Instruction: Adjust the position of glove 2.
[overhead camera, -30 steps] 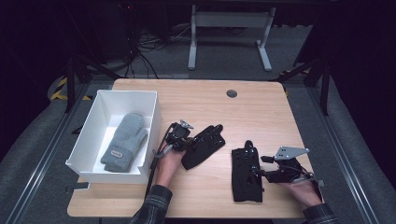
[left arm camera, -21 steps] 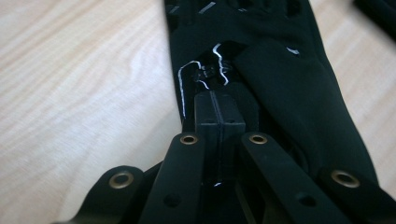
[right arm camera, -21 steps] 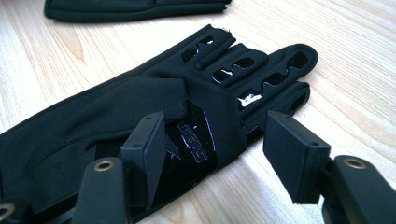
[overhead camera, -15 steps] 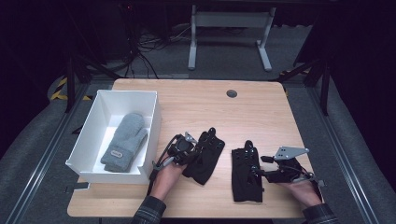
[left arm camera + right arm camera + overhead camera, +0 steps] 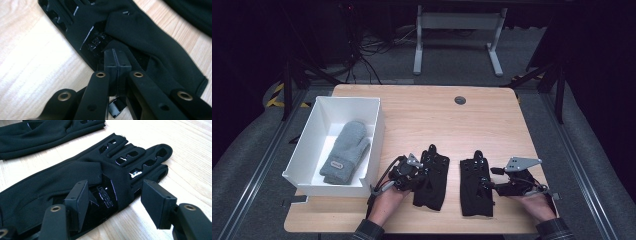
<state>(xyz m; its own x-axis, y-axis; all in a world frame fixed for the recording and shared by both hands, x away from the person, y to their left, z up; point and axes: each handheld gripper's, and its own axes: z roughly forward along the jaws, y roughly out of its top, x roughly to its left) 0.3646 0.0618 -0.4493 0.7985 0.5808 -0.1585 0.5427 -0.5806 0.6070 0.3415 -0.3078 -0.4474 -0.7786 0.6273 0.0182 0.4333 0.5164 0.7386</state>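
Two black gloves lie flat and side by side, slightly apart, near the front edge of the wooden table [image 5: 422,107]. The left hand-held gripper [image 5: 411,172] rests on the left black glove [image 5: 431,176], its jaws pressed together against the fabric; whether cloth is pinched between them cannot be told. The right hand-held gripper [image 5: 495,183], jaws spread apart, sits at the right black glove [image 5: 475,187]. A grey mitten [image 5: 346,152] lies inside the white box [image 5: 307,135] at the table's left.

Two black gloves [image 5: 432,176] [image 5: 475,183] with glossy, perhaps patterned, patches on pale wood table [image 5: 427,110]; grey mitten [image 5: 345,152] in white box [image 5: 304,148].
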